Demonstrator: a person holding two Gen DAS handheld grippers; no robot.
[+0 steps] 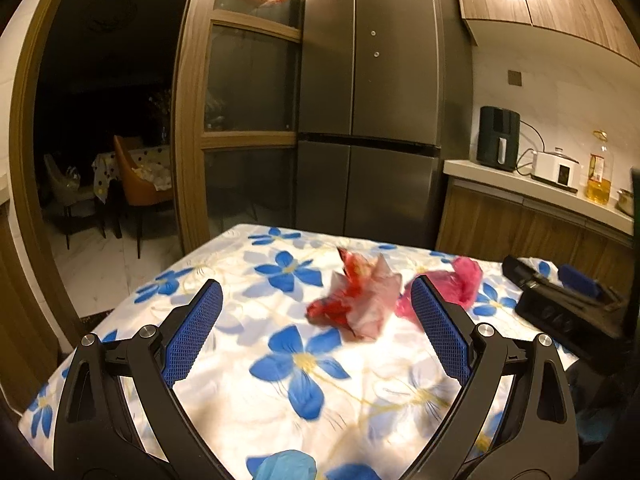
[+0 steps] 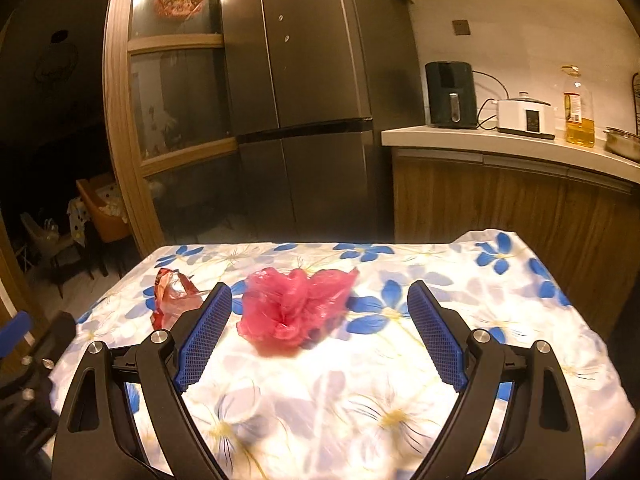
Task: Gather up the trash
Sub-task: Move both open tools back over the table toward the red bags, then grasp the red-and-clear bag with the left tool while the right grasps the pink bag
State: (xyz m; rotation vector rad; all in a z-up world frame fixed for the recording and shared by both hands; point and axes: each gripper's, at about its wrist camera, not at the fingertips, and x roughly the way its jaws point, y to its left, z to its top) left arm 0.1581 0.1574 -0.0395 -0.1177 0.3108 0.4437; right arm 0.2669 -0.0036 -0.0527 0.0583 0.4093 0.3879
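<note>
Currently at the approach step, nothing collected yet. Both grippers are over the table with the blue-flower tablecloth (image 2: 400, 380), jaws spread wide, nothing between the pads. Left gripper (image 1: 316, 316) is lined up roughly on the crumpled red snack wrapper (image 1: 352, 300), which lies on the cloth ahead of its fingertips and slightly right of centre. Right gripper (image 2: 320, 312) faces the crumpled pink plastic bag (image 2: 296, 308), which sits on the cloth just ahead and left of centre, close to its left finger (image 2: 204, 340). The 2 pieces lie near each other mid-table, wrapper to the left of the bag; whether they touch I can't tell. A 3rd bit, something light blue (image 1: 286, 466), shows at the bottom edge of the left view, too cropped to identify. Frames are motion-blurred, so edges are soft. No bin or trash bag visible in either view, so the drop-off spot is unknown. Next move, my read: advance each gripper so its target sits between the pads, low over the cloth, then close. Right one needs a small shift left to centre the bag. Risks: thin film slipping out, or pinching the tablecloth along with it.
</note>
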